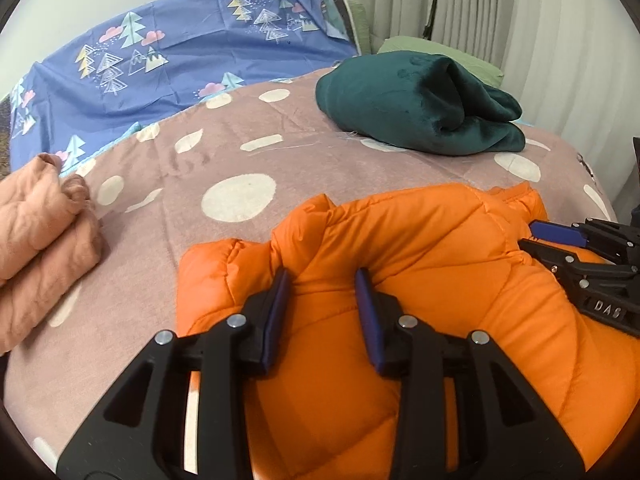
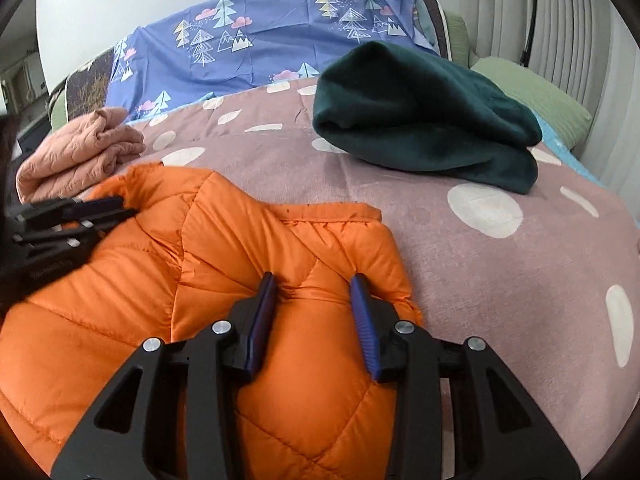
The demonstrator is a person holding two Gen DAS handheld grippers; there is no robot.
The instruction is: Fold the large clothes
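An orange quilted puffer jacket [image 1: 420, 264] lies folded on the bed; it also shows in the right wrist view [image 2: 224, 248]. My left gripper [image 1: 324, 280] is open, its blue pads pressing down on the jacket's left part. My right gripper [image 2: 314, 286] is open, fingers resting on the jacket's right part near its edge. The right gripper shows at the right in the left wrist view [image 1: 536, 236], and the left gripper at the left in the right wrist view [image 2: 124, 206], both lying on the jacket.
A folded dark green fleece [image 1: 420, 100] lies at the back right of the mauve dotted bedspread [image 1: 224, 152]. A folded pink quilted garment [image 1: 40, 232] lies at the left. A blue tree-print sheet [image 1: 180, 60] covers the back. Curtains [image 1: 540, 40] hang right.
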